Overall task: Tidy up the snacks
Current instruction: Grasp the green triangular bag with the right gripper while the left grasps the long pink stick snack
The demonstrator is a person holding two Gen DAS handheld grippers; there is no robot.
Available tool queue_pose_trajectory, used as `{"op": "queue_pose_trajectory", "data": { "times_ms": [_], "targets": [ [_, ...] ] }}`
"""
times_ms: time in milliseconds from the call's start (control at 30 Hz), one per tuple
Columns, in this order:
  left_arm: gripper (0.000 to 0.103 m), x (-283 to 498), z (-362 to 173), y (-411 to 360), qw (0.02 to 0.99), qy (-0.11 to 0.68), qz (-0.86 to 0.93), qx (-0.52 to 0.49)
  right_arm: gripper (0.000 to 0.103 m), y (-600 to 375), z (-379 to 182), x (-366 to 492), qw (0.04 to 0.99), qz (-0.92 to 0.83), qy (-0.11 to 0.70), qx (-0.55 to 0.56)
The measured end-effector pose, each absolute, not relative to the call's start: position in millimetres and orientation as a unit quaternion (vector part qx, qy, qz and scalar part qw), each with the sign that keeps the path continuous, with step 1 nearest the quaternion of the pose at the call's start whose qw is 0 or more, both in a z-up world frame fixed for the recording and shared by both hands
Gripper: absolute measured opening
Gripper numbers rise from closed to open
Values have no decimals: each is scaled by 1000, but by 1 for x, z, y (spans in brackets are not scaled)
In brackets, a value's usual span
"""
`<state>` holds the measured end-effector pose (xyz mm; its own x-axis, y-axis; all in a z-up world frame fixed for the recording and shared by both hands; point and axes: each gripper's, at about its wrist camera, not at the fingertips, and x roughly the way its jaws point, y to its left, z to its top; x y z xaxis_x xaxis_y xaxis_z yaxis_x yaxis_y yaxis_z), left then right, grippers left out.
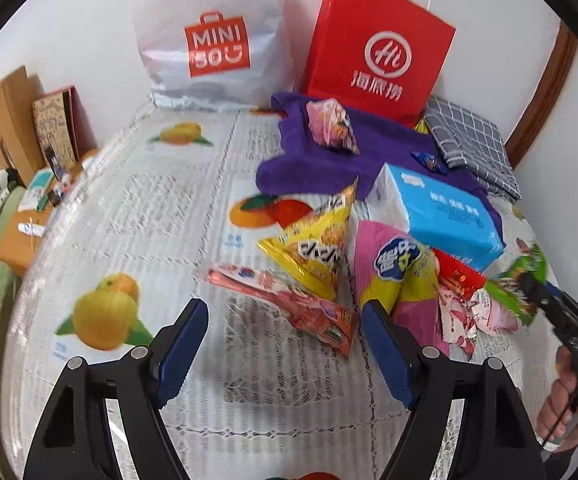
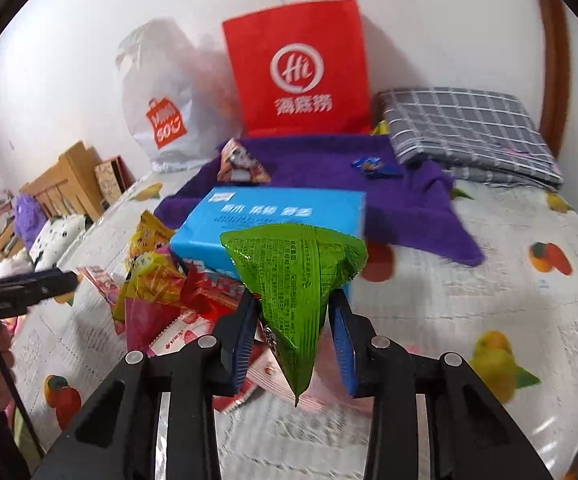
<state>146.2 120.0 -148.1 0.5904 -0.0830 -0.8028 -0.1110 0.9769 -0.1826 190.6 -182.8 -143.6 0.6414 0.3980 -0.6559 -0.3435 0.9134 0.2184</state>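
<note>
My right gripper (image 2: 293, 298) is shut on a green snack packet (image 2: 297, 272), held above the bed; in the left wrist view the same green packet (image 1: 519, 284) shows at the right edge. My left gripper (image 1: 285, 306) stands open above a long red packet (image 1: 309, 312) without touching it. Around that lie a yellow triangular packet (image 1: 317, 248), a pink and yellow packet (image 1: 393, 272) and more red and pink wrappers (image 1: 461, 300). A pink packet (image 1: 331, 126) and a small blue candy (image 1: 429, 160) rest on a purple towel (image 1: 321, 168).
A blue tissue pack (image 1: 437, 212) lies behind the pile. A red paper bag (image 1: 377, 52) and a white plastic bag (image 1: 213, 40) stand against the wall. A folded grey checked cloth (image 1: 473, 144) is at the back right. A wooden headboard (image 1: 5, 120) borders the left.
</note>
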Motion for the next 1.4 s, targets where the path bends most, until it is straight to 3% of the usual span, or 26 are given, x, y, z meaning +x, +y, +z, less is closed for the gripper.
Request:
{"op": "queue_pose_trajectory", "data": {
  "times_ms": [333, 367, 533, 633, 1067, 1200, 1300, 1333, 1400],
  "targets": [
    [74, 170, -178, 113, 866, 480, 1, -138, 36, -216, -158, 178, 914, 174, 367, 17],
    [72, 173, -180, 111, 866, 480, 4, -136, 36, -216, -160, 177, 914, 176, 366, 17],
    [36, 180, -182, 106, 867, 483, -6, -123, 36, -215, -171, 179, 908, 194, 370, 21],
    [34, 176, -180, 105, 865, 489, -20, -112, 36, -217, -171, 179, 908, 198, 369, 31],
    [37, 143, -174, 124, 852, 517, -25, -78, 31, -216, -183, 190, 895, 174, 409, 32],
    [65, 150, -180, 108, 862, 502, -35, -60, 30, -216, -187, 193, 889, 181, 419, 41],
    [64, 151, -183, 95, 870, 490, -28, -37, 29, -217, -188, 195, 884, 190, 425, 46],
    [56, 150, -182, 94, 873, 485, -28, -34, 29, -216, -190, 196, 881, 193, 429, 47],
    [30, 147, -182, 91, 878, 476, -36, -23, 28, -216, -196, 200, 872, 197, 445, 52]
  ]
}}
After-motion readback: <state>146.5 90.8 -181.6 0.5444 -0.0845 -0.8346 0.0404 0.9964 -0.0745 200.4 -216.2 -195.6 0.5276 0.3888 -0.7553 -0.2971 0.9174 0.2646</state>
